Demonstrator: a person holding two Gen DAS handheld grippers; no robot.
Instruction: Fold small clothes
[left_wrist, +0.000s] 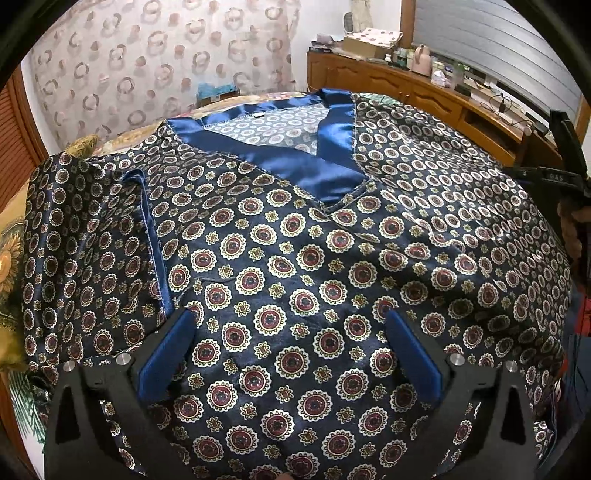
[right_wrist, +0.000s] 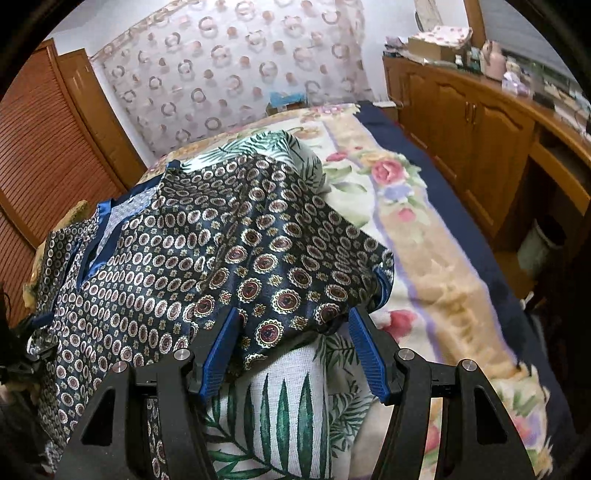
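Shirt (left_wrist: 314, 258), one dark blue top with round flowers, lies spread flat on the bed (right_wrist: 424, 258) so it can be folded, with the left tool (left_wrist: 291, 343) wide open and empty above it, the right tool (right_wrist: 291, 339) part open over its sleeve edge, gripping nothing.

Bed with floral blanket, leaf-print cloth and patterned top

A bed (right_wrist: 436, 266) is covered by a floral blanket (right_wrist: 384, 184) edged in dark blue. On the blanket a white leaf-print cloth (right_wrist: 280, 402) is spread, and over that cloth a navy satin top (left_wrist: 295, 258) with round medallions is laid, collar toward the curtain. Left of the top a yellowish sunflower-print piece (left_wrist: 9, 258) is seen, possibly a cushion; the view there is cut off.
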